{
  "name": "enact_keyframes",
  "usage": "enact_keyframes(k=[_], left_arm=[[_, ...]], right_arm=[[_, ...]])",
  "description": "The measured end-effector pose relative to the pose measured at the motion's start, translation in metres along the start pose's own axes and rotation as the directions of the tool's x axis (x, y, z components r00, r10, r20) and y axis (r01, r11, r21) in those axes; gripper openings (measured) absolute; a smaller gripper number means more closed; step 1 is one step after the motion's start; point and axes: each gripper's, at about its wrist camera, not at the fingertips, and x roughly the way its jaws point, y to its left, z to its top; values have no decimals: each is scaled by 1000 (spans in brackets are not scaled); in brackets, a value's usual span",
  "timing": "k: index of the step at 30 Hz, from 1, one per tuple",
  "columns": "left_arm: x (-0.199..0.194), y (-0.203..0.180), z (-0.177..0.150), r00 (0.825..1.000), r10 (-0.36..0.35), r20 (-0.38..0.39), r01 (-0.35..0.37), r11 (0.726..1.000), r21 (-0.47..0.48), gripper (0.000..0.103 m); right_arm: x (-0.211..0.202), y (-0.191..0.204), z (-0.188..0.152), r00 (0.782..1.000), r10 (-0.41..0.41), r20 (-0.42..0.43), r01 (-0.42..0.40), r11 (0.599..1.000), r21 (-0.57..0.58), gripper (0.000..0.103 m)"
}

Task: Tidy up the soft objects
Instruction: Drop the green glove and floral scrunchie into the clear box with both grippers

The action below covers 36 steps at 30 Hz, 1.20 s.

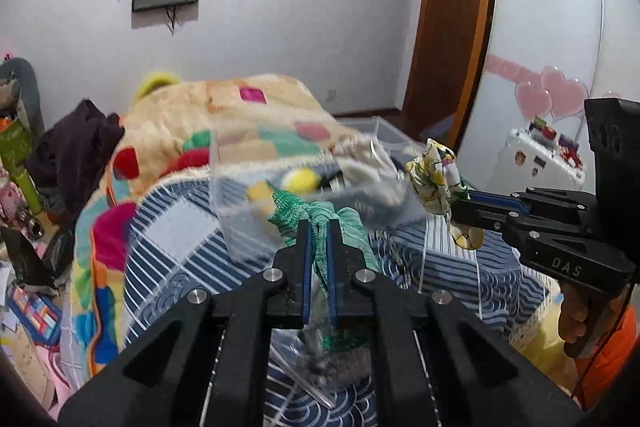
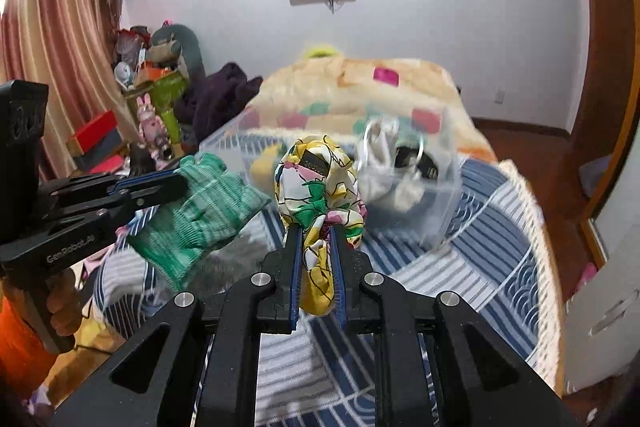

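Observation:
My left gripper [image 1: 318,225] is shut on a green knitted glove [image 1: 352,227] and holds it above the bed. It also shows in the right wrist view [image 2: 180,183] with the glove [image 2: 200,215] hanging from it. My right gripper [image 2: 314,231] is shut on a yellow, white and green patterned cloth [image 2: 316,179]; it also shows in the left wrist view [image 1: 460,203] with the cloth [image 1: 436,171]. A clear plastic bin [image 1: 256,215] [image 2: 440,195] stands on the bed ahead of both grippers and holds yellow, white and dark soft items.
The bed has a blue striped cover [image 2: 460,267] and a colourful patchwork blanket [image 1: 224,115]. A dark garment [image 1: 76,147] lies at its left. Clutter and toys [image 2: 152,99] stand by the curtain. A white cabinet [image 1: 540,155] stands at right.

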Motion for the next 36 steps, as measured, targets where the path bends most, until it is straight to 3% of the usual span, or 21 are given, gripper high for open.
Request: enact_keyframes(k=[7,16,25,36], left_arm=[[-1,11,29,996,52,76,-51,999,-10,5],[29,26,55,989,118,90,-115,993,-37,5],[72,33,64,982,180,64,-178,983,-38,5],[119,36,59,979,202,-29,-203,979,-23,6]], right_arm=[[-6,1,28,996,-24,88,26,1000,-13,12],[10,-2,55,992,-49,119,52,999,-16,12],[46,-5,69,996,-66,65,67,998,-11,12],[92,-4,65,993,-78,-89,75,996,-37,12]])
